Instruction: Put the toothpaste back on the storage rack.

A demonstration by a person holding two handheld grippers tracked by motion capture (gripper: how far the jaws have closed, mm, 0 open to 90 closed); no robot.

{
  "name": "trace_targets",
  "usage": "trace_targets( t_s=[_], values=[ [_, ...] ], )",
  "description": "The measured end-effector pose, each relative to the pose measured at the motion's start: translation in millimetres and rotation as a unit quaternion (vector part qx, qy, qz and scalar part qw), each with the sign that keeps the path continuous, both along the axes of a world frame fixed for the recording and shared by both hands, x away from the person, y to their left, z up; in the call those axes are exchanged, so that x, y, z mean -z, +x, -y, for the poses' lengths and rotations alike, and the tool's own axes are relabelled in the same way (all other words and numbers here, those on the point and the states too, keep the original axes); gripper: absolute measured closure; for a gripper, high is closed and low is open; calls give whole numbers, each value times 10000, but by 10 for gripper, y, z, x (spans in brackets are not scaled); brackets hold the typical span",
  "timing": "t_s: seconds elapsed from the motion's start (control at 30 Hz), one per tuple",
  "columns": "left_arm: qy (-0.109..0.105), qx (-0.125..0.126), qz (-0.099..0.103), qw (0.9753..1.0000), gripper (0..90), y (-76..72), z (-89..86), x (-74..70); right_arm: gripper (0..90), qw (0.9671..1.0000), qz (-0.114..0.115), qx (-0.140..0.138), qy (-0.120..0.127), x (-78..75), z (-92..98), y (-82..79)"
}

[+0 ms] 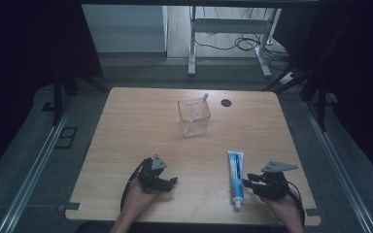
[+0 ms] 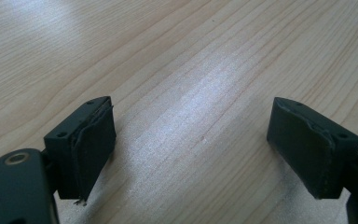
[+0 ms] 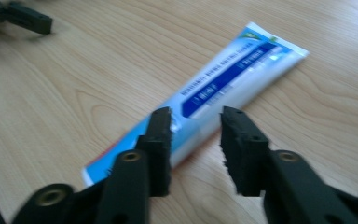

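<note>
- Hovering low at the near left of the table [image 1: 126,126], the left gripper [image 1: 167,183] has its jaws spread wide over bare wood, gripping nothing.
- Mid-table, well away from both hands, a clear cup [image 1: 194,118] holds a pink toothbrush [image 1: 197,112] leaning inside.
- Right of centre lies the toothpaste tube [image 1: 235,177], flat, cap end toward the person: likely light, soft and squashy, so take it across the firmer middle.
- Its blue label's print is too blurred to read.
- The right gripper [image 3: 196,135] has parted jaws just over the tube, clamping nothing.

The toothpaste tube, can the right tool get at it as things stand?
Probably yes: the right tool is open and right beside the toothpaste tube, which lies flat on the table with nothing between.
</note>
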State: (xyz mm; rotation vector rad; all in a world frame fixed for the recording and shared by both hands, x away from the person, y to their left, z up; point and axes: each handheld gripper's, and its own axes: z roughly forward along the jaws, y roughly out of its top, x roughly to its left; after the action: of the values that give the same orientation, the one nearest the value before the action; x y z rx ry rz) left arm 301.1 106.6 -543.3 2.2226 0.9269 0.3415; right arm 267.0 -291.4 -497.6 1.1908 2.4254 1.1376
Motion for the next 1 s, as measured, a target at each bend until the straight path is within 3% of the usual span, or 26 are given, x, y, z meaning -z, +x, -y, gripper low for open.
trace_targets(
  t_s=[0.13, 0.5, 1.0],
  values=[
    [-3, -2, -2, 10000, 153, 0, 0, 0, 791, 9997, -23, -224, 5, -33, -126, -5],
    [-18, -13, 3, 10000, 153, -1, 2, 2, 797, 9973, -245, -684, -40, 66, -374, 5],
    [-19, -14, 3, 10000, 153, -1, 3, 2, 797, 9961, -498, -713, -129, 67, -407, 44]
  ],
)
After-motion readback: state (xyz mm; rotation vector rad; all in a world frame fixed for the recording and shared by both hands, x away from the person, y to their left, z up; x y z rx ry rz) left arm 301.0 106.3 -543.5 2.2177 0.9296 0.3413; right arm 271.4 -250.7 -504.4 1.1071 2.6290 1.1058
